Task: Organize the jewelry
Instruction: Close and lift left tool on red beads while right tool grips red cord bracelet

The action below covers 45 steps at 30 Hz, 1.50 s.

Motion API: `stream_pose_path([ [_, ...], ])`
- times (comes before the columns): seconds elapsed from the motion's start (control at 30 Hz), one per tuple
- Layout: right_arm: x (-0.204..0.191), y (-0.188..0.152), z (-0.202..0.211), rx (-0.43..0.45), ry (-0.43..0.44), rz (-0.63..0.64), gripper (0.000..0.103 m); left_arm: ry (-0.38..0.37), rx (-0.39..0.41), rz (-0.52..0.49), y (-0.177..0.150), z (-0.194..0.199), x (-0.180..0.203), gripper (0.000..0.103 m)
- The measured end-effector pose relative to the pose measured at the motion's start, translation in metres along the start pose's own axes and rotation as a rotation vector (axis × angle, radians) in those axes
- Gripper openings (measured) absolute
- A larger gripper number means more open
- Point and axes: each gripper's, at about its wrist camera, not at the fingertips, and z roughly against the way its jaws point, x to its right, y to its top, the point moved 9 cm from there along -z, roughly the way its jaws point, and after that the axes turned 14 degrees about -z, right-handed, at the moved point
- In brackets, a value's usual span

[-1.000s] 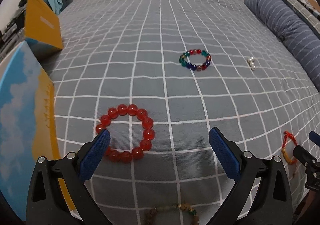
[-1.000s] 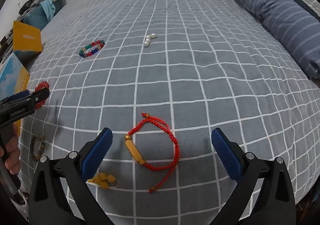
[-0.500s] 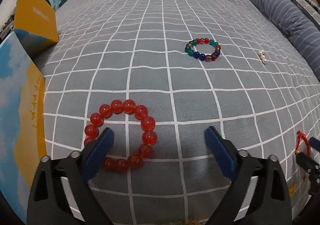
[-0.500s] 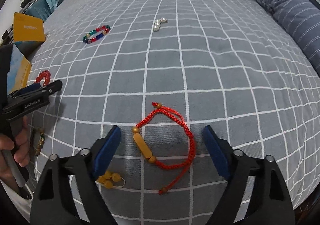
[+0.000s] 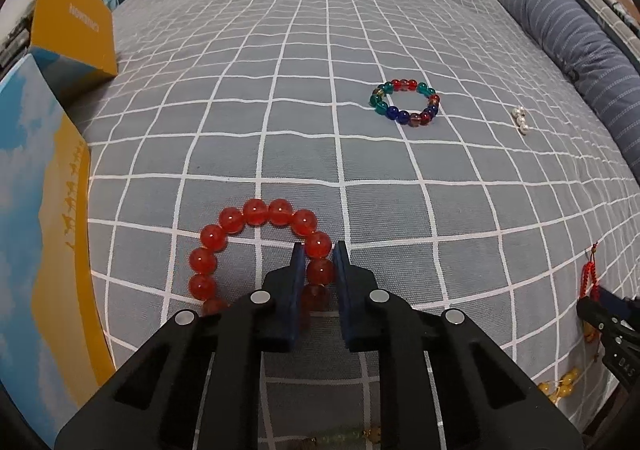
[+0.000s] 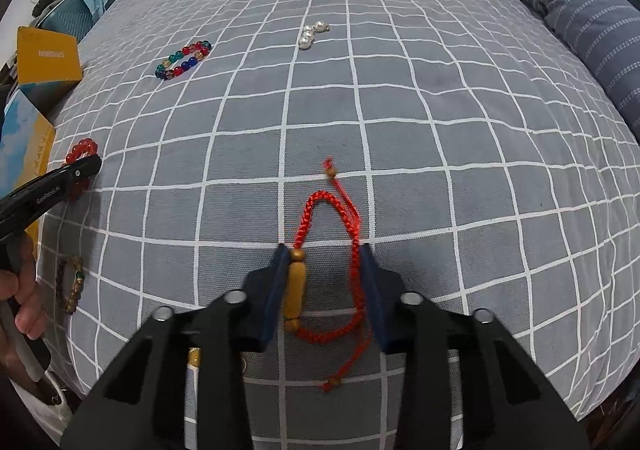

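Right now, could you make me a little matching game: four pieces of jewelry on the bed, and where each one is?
Things:
1. red bead bracelet
2. red cord bracelet
3. multicolor bead bracelet
4. pearl piece

Places:
A. lying free, nearest the striped pillow
B. between the closing right gripper jaws
C. lying free, mid-bed
D. between the closing left gripper jaws

Pairs: 1-D, 2-B, 3-C, 4-A

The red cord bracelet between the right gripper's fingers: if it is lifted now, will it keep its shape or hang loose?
Probably it hangs loose. The red cord bracelet is braided string, already squeezed into a narrow loop as the right gripper is closing around it. Its wooden bar looks stiff and would likely weigh one side down. The knotted tail ends may dangle and swing.
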Motion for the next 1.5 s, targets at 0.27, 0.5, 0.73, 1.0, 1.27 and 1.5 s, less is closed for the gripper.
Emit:
stream_pose_path([
  [0.27, -0.002, 0.0, 0.004, 0.003, 0.004, -0.011, 0.009, 0.011, -0.001, -0.006, -0.001, 0.006, 0.001, 0.013],
  [0.5, -0.004, 0.0, 0.008, 0.015, 0.01, -0.015, 0.007, -0.003, 0.007, 0.001, 0.001, 0.014, 0.0, 0.013],
  [0.73, -0.004, 0.003, 0.015, 0.037, 0.019, -0.024, 0.007, -0.01, 0.017, 0.002, 0.001, 0.022, 0.002, 0.013],
  [1.0, -0.006, 0.007, 0.026, 0.077, 0.032, -0.031, 0.007, -0.018, 0.041, -0.003, 0.003, 0.035, 0.005, 0.013],
  [1.27, -0.011, 0.012, 0.04, 0.139, 0.043, -0.015, 0.007, -0.027, 0.072, -0.011, 0.004, 0.049, 0.008, 0.013],
  [1.5, -0.018, 0.017, 0.053, 0.203, 0.05, 0.002, 0.007, -0.029, 0.112, -0.014, 0.007, 0.064, 0.009, 0.013],
])
